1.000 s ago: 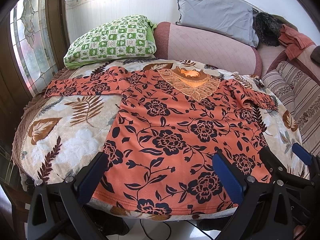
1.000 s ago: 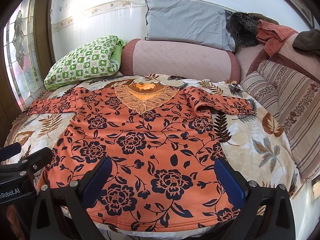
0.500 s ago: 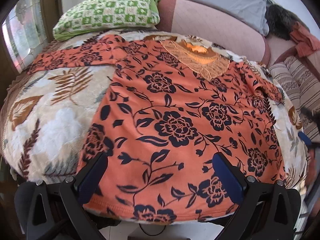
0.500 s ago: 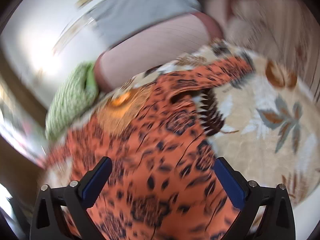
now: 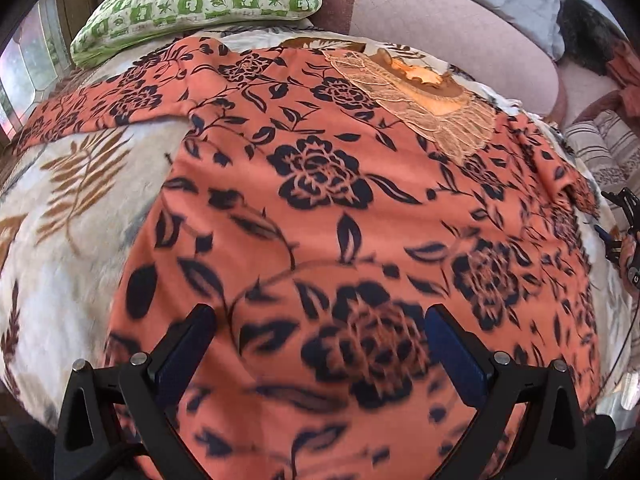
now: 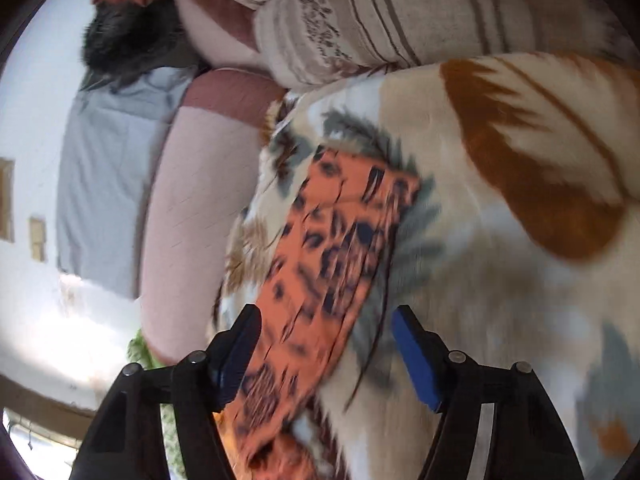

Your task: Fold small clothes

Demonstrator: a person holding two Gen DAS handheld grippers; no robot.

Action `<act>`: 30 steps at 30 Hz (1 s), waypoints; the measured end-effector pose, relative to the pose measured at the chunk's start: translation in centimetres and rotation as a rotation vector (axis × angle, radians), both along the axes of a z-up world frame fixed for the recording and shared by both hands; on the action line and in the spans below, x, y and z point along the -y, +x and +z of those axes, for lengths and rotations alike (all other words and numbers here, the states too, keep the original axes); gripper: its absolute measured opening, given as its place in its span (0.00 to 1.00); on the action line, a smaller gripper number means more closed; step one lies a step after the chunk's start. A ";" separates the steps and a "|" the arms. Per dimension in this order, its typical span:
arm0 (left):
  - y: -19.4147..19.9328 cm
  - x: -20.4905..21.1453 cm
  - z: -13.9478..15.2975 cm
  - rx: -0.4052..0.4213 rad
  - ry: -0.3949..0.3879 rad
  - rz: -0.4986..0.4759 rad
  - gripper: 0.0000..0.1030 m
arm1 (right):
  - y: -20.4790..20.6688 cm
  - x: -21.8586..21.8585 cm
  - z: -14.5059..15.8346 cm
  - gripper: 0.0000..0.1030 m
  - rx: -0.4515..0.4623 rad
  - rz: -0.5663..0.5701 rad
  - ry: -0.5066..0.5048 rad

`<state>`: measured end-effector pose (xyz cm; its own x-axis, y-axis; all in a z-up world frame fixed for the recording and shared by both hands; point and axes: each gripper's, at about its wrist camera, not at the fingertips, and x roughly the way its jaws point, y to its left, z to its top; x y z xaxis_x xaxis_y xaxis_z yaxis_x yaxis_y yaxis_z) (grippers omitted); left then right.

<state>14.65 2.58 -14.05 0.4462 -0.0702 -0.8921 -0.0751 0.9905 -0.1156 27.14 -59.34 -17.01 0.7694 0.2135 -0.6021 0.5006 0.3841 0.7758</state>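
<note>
- Orange floral top (image 5: 320, 208) lies spread flat, front up, on the leaf-print blanket (image 5: 68, 208); lace collar (image 5: 432, 104) toward 1 o'clock in the left wrist view, one sleeve reaching to 10 o'clock.
- Left gripper (image 5: 320, 356) hangs over the lower body of the top, fingers wide apart, holding nothing.
- Right gripper (image 6: 326, 354) is rolled sideways at the other sleeve (image 6: 328, 248); its fingers have just been closing and now straddle the sleeve without pressing on it.
- Handling, by judgement: thin, light, limp knit; it will drape and drag, not hold shape.
- Best holds: sleeve cuff, hem corners, shoulder seams. Avoid the lace, which looks liable to snag.
</note>
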 end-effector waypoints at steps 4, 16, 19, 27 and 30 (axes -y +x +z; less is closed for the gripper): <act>0.8 0.7 -1.1 0.009 0.085 -0.035 1.00 | 2.4 1.2 -0.5 0.69 0.017 -0.024 -0.031; 0.5 0.6 -1.3 0.036 0.097 -0.113 1.00 | 5.7 -4.2 7.7 0.07 0.068 0.125 -0.325; -0.1 -0.4 -0.4 0.054 0.023 -0.116 1.00 | 5.7 -11.2 14.1 0.07 0.220 0.269 -0.414; -3.4 -6.3 2.7 0.163 -0.038 0.015 1.00 | 6.1 -36.7 21.0 0.07 0.479 0.690 -0.410; -4.5 -9.2 3.4 0.191 -0.043 0.068 1.00 | 7.9 -46.6 16.5 0.11 0.391 0.830 -0.463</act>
<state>10.11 11.77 -10.67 0.6117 -0.0705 -0.7880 -0.1144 0.9777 -0.1763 34.99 -12.69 -0.47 0.6452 0.5780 -0.4996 -0.3146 0.7969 0.5157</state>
